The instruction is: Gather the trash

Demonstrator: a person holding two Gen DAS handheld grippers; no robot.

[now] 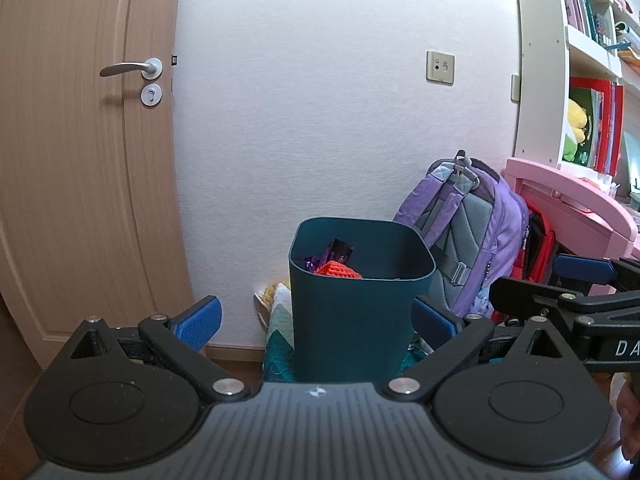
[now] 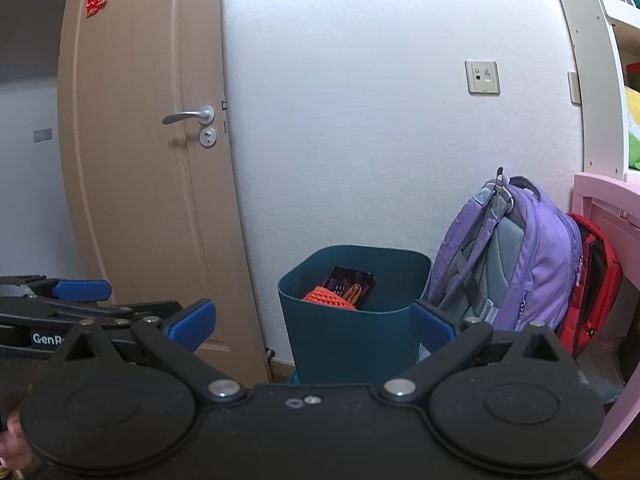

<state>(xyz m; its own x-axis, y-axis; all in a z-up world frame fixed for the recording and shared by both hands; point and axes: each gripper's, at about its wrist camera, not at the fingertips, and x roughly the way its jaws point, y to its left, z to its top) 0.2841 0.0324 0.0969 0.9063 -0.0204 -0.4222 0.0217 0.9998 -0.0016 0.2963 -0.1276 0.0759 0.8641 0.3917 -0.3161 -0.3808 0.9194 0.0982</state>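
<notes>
Dark teal bin sits low centre of frame, against the white wall, square-mouthed with rounded corners. Inside: one orange ribbed piece and purple wrappers, two from the left view as far as I can tell. One bin, one purple backpack touching it on the right, one red bag beyond that. Left gripper has fingers spread wide, holding nothing. Right gripper the same, fingers well apart, empty, framing the bin. Wooden door upper left.
</notes>
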